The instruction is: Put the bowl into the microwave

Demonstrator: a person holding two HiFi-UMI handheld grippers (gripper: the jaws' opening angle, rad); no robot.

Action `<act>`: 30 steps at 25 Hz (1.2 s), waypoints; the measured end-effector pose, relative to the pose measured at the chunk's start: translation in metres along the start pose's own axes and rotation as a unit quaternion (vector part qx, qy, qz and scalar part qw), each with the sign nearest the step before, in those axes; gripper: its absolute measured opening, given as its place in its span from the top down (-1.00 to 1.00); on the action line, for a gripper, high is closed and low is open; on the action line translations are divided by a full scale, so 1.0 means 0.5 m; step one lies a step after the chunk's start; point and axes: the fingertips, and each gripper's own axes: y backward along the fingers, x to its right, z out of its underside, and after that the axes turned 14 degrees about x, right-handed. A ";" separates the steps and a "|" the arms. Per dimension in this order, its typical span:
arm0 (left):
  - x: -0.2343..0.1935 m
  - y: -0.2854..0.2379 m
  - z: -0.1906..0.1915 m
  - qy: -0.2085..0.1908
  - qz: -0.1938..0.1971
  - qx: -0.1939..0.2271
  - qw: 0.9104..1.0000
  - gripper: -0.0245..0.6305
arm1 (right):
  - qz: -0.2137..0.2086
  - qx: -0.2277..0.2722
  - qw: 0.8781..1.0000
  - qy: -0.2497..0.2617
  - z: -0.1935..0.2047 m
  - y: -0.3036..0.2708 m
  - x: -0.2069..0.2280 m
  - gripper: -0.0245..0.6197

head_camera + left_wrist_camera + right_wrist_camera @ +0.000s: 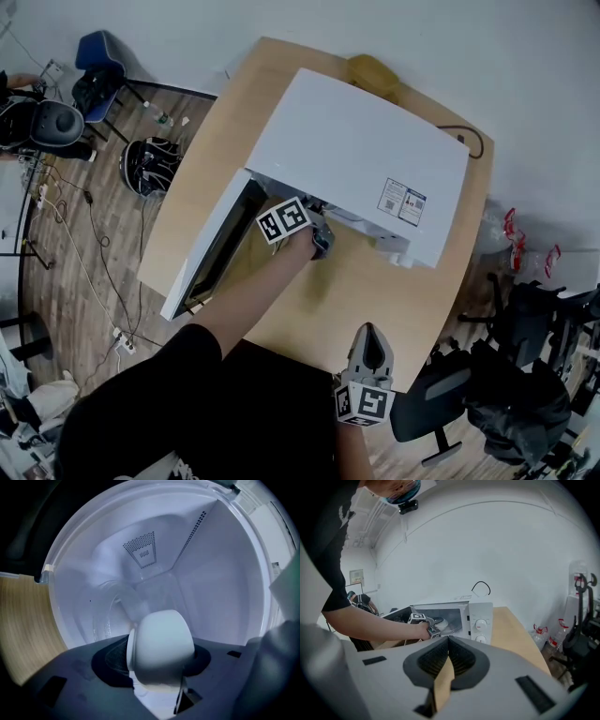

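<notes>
Two grippers, bowl (161,644) in the microwave (366,159)

At mid-frame in the head view, the left gripper (321,242) reaches through the microwave's opening, past the door (211,248) swung wide to the left. Its jaws are clamped on the white bowl, which is tipped on its side above the glass turntable (110,606). The right gripper (373,337) hangs at the lower edge of the table (375,291), jaws closed and empty.

Showed bright, even room light in the head view. Looked dim and bluish inside the microwave (211,597), near bowl (161,648) soft-focused. Curved hard, with black corners, in both gripper views.
</notes>
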 end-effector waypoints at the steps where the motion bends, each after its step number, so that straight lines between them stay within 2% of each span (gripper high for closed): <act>1: 0.000 -0.002 0.002 0.004 -0.001 -0.003 1.000 0.25 | 0.001 0.000 1.000 -0.003 0.001 0.000 0.004 0.74; 3: -0.002 -0.005 0.006 -0.013 -0.010 -0.013 1.000 0.25 | 0.003 0.002 1.000 0.001 -0.002 -0.001 0.012 0.74; 7: -0.014 -0.006 0.001 -0.099 -0.044 -0.022 0.994 0.23 | 0.011 0.007 1.000 0.004 -0.009 0.003 0.027 0.74; 10: -0.017 -0.009 0.000 -0.144 -0.052 -0.026 0.988 0.21 | 0.013 0.004 1.000 0.004 -0.006 0.008 0.030 0.74; 17: -0.022 -0.006 0.000 -0.180 -0.060 -0.025 0.981 0.20 | 0.003 0.004 1.000 0.003 0.001 0.007 0.019 0.74; 20: -0.023 -0.007 -0.005 -0.196 -0.062 -0.021 0.979 0.14 | 0.002 0.006 1.000 0.002 -0.002 0.006 0.018 0.74; 24: -0.023 -0.010 -0.013 -0.233 -0.064 -0.011 0.970 -0.06 | 0.004 0.005 1.000 0.001 0.001 0.007 0.023 0.74; 28: -0.022 -0.011 -0.014 -0.254 -0.059 -0.012 0.965 -0.09 | 0.007 0.002 1.000 0.001 0.002 0.010 0.027 0.74; 30: -0.027 -0.010 -0.020 -0.275 -0.064 -0.012 0.959 -0.11 | 0.007 0.002 1.000 0.003 0.001 0.010 0.026 0.74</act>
